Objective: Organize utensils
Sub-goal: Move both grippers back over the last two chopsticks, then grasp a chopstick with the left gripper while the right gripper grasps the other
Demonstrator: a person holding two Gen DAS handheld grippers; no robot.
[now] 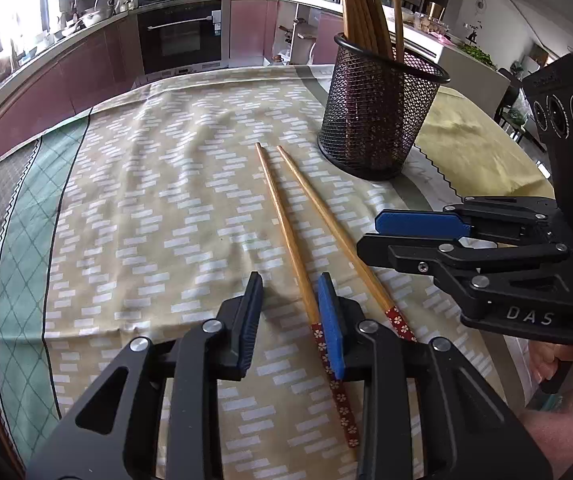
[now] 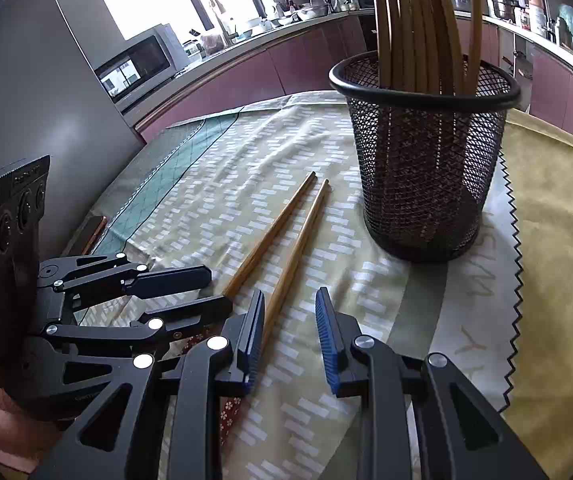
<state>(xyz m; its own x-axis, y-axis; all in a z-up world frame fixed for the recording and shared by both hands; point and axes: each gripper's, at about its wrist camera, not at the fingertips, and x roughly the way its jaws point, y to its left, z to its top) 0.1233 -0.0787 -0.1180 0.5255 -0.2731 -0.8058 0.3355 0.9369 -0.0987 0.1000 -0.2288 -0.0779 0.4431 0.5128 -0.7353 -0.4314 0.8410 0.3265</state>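
Two wooden chopsticks (image 1: 286,224) with red floral ends lie mid-frame on the patterned tablecloth (image 1: 146,200), near the black mesh holder (image 1: 378,120) at upper right; left gripper (image 1: 290,312) and right gripper (image 2: 290,328), lettered "DAS", both empty, jaws partly apart.

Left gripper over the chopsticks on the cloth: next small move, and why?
Probably nudge the left gripper slightly rightward before closing. Its jaws stand open, and the left-hand wooden chopstick with the red floral end runs beside its blue-padded finger, off centre; closing now might just push it aside.
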